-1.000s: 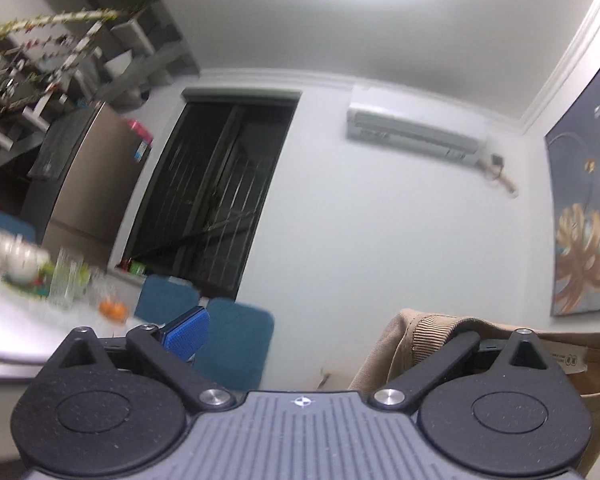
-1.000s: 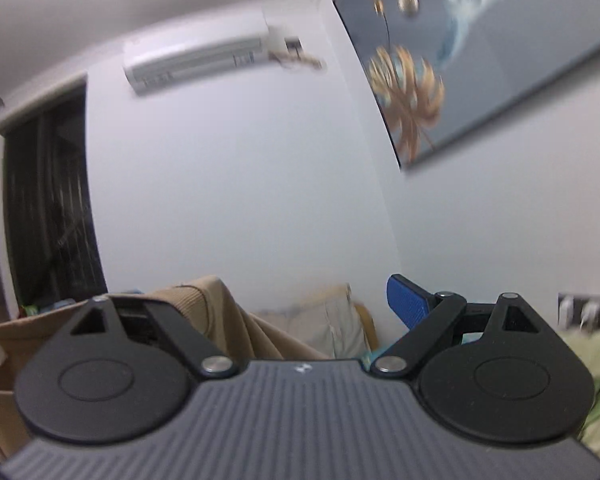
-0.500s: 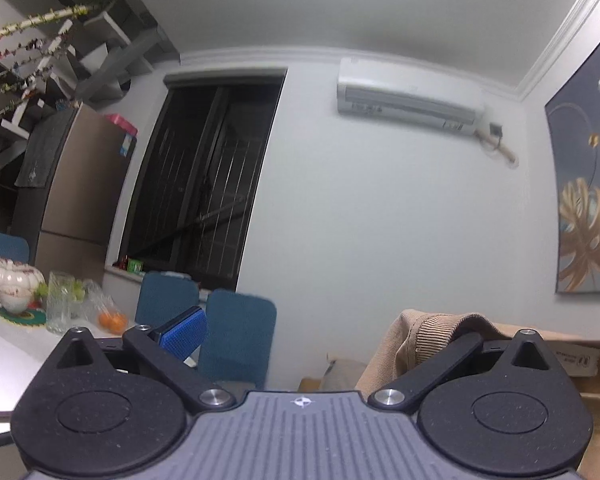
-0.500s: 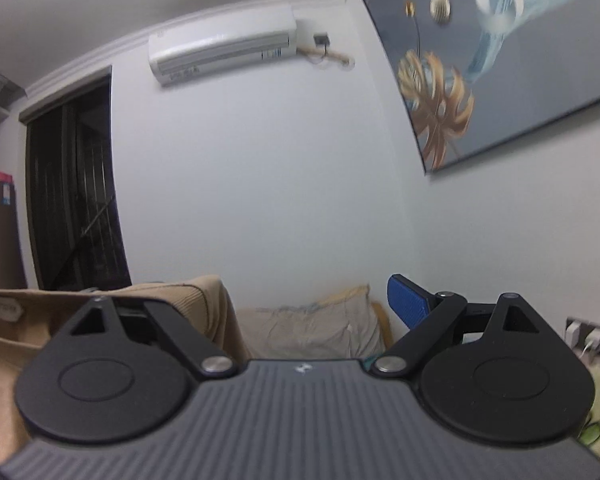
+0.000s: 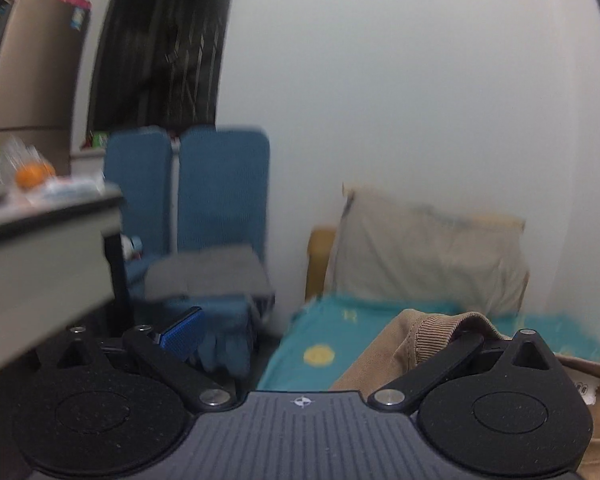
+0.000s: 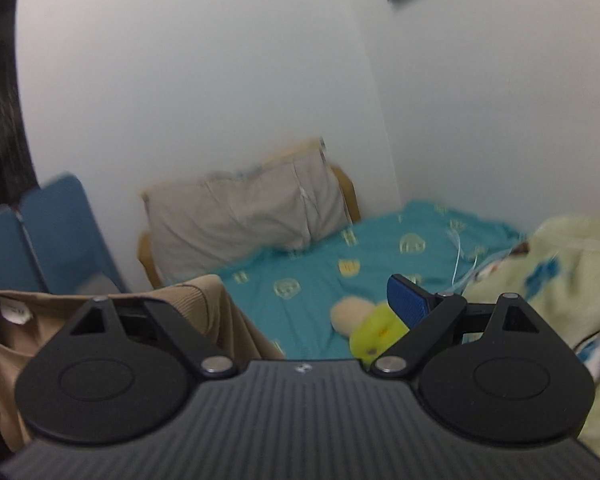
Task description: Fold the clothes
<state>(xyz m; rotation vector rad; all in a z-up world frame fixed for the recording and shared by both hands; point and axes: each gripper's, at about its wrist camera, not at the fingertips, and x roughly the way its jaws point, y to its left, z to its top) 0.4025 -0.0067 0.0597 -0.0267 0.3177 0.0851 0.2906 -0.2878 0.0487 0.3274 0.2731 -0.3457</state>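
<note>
Background's a bit blurry, but there's a bed with a teal sheet (image 6: 320,280) covered in little yellow prints, and a grey-beige pillow (image 6: 252,208) propped against the white wall at its head. A plush toy (image 6: 370,328), cream and bright yellow-green, lies on the sheet, with a pale yellow blanket (image 6: 560,264) bunched up beside it. Two blue chairs (image 5: 188,188) stand by the dark window, and a table (image 5: 40,248) at the left edge has an orange (image 5: 32,174) on it.
</note>
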